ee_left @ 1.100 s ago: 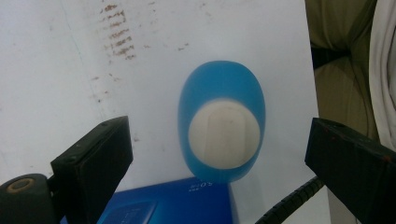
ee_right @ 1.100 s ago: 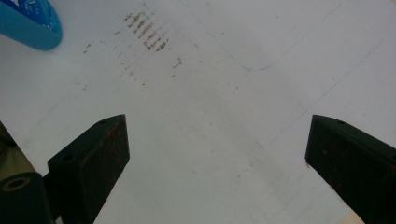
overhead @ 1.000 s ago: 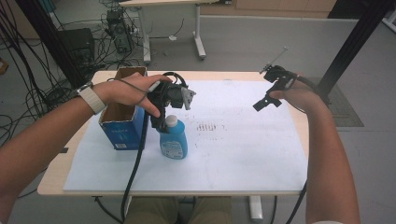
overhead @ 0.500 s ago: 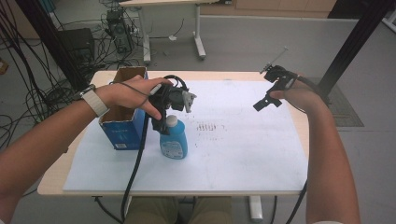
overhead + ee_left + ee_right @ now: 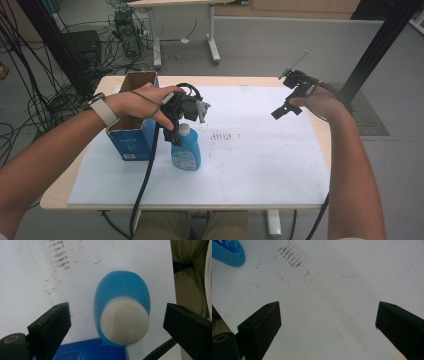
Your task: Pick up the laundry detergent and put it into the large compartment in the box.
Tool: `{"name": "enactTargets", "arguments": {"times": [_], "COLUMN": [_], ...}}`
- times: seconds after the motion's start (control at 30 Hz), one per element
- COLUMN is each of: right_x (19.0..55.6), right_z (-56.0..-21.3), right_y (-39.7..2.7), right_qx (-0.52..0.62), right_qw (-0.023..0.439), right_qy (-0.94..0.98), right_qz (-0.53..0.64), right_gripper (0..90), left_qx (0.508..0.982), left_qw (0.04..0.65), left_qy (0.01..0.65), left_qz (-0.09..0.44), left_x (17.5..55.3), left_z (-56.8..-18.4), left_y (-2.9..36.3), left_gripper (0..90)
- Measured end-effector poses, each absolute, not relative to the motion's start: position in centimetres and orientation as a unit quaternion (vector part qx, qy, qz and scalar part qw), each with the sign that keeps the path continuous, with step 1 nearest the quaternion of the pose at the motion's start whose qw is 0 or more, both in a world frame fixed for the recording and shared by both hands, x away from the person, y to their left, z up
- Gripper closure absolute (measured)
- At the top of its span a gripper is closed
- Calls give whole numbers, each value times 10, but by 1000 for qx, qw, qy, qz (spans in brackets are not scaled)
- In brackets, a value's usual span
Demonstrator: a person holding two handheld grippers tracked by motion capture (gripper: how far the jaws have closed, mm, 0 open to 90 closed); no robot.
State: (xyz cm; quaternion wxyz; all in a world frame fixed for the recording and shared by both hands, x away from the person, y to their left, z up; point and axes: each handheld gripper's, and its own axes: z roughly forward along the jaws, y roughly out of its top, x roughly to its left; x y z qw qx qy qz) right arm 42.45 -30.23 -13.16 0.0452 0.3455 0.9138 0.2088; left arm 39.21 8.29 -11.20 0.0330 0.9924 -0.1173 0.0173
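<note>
A blue bottle [image 5: 186, 151] with a white cap [image 5: 124, 320] stands upright on the white sheet, next to a blue cardboard box [image 5: 131, 137]. My left gripper [image 5: 176, 131] hovers right above the cap, jaws open wide on either side of it and not touching. In the left gripper view the left gripper [image 5: 120, 326] looks straight down on the bottle [image 5: 122, 297]. My right gripper [image 5: 284, 110] hangs open above the right part of the sheet, nothing between its jaws. The right gripper [image 5: 328, 325] view catches the bottle's [image 5: 228, 251] base at top left.
The white sheet [image 5: 250, 160] covers most of the wooden table [image 5: 330, 145]; brown smudges [image 5: 221, 136] mark its middle. The box is open-topped at the left. Cables trail from both grippers over the table's near edge. Floor cables and another table's legs lie beyond.
Almost nothing has moved; the left gripper stays over the bottle cap and the right hand holds its place.
</note>
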Motion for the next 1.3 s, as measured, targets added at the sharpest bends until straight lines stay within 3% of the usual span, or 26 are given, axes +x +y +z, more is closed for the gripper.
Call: {"name": "enactTargets", "arguments": {"times": [1.3], "right_x": [426], "right_z": [-131], "right_y": [-301], "right_qx": [345], "right_qw": [45], "right_qy": [914], "right_qz": [208], "right_gripper": [63], "left_qx": [993], "left_qw": [34], "left_qy": [-116], "left_qz": [14], "left_x": [394], "left_z": [-114], "left_y": [85], "left_gripper": [80]}}
